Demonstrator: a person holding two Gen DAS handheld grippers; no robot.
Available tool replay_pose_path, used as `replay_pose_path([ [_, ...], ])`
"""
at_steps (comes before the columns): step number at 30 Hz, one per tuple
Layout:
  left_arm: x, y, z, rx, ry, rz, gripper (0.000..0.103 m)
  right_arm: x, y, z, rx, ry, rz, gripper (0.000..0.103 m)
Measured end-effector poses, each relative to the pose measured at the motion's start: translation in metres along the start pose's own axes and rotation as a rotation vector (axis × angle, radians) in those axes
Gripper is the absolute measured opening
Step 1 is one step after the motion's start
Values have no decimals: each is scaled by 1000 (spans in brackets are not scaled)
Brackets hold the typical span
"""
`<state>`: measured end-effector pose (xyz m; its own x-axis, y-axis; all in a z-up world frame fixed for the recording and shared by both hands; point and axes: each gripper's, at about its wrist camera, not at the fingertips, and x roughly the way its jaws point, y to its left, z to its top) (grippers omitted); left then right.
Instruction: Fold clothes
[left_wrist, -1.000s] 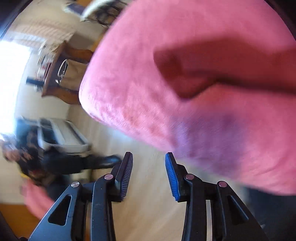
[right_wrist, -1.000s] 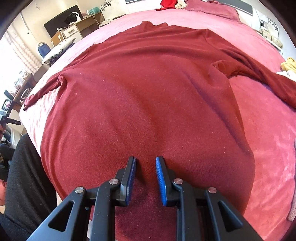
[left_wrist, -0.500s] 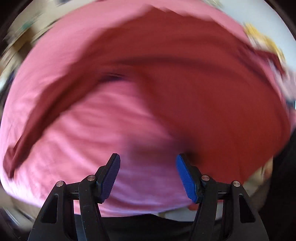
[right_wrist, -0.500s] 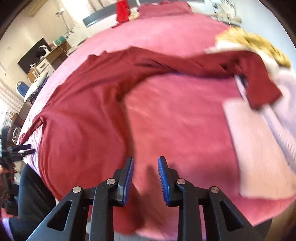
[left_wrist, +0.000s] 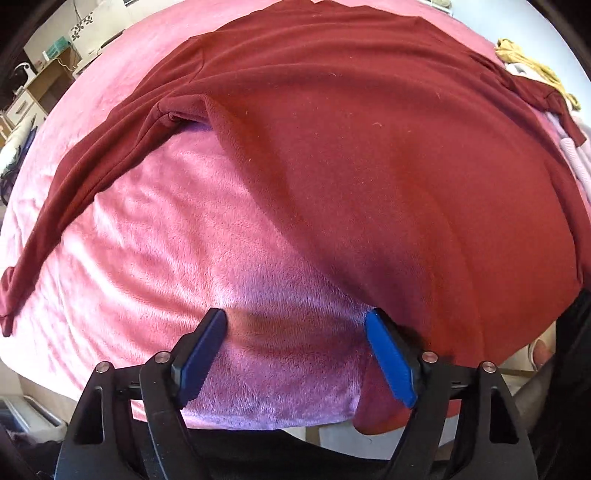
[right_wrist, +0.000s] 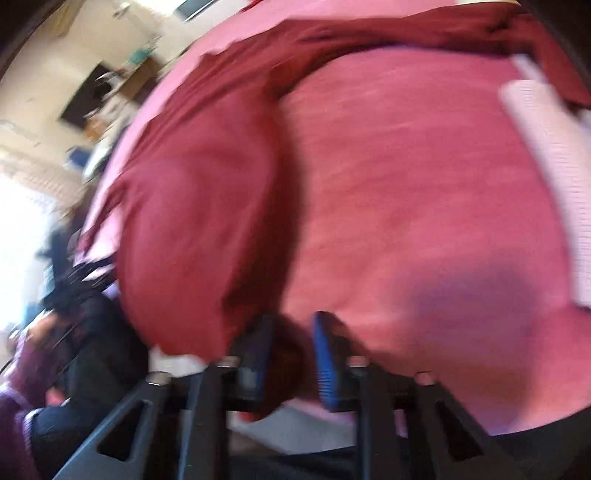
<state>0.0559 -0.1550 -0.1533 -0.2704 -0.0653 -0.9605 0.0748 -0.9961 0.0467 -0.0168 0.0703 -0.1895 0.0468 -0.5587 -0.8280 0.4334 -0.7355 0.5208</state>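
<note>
One pink bedspread (left_wrist: 155, 236) carries the dark red long-sleeved top (left_wrist: 369, 155) spread flat, the left gripper (left_wrist: 295, 350) opening over bare plush at its hem corner, the right gripper (right_wrist: 291, 354) closing around blurred hem fabric.

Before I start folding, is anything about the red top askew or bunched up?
Yes. The dark red top lies askew: its hem corner droops over the pink bed cover's near edge, and fabric bunches at the armpit.

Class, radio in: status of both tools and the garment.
Left tool opening, only pink blanket between pads. Right tool closing at red sweater hem, blurred. Other clothes far right.
</note>
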Motion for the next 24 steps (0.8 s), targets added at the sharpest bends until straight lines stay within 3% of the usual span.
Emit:
replay_pose_path([
  [3,-4,-2,2,-26,28,2,81,17,25,-3,-75,57,-5,17],
  [6,-7,-2,0,-55,60,-10,81,29,37,-3,-61,92,-19,30],
  [11,-4,-11,-1,-72,40,9,85,36,45,12,-60,83,-22,30],
  [12,-4,-13,0,-74,43,20,85,39,47,14,-70,88,-41,29],
  [13,-4,-14,1,-75,45,21,86,42,51,15,-90,94,-67,18],
  [17,-7,-13,0,-85,42,-2,86,25,61,12,-151,61,-111,11],
  [21,-8,-15,0,-88,44,-5,87,-28,32,1,-39,-31,-108,11],
  [24,-9,-16,1,-86,49,-8,88,-62,6,-8,45,-89,-189,6],
])
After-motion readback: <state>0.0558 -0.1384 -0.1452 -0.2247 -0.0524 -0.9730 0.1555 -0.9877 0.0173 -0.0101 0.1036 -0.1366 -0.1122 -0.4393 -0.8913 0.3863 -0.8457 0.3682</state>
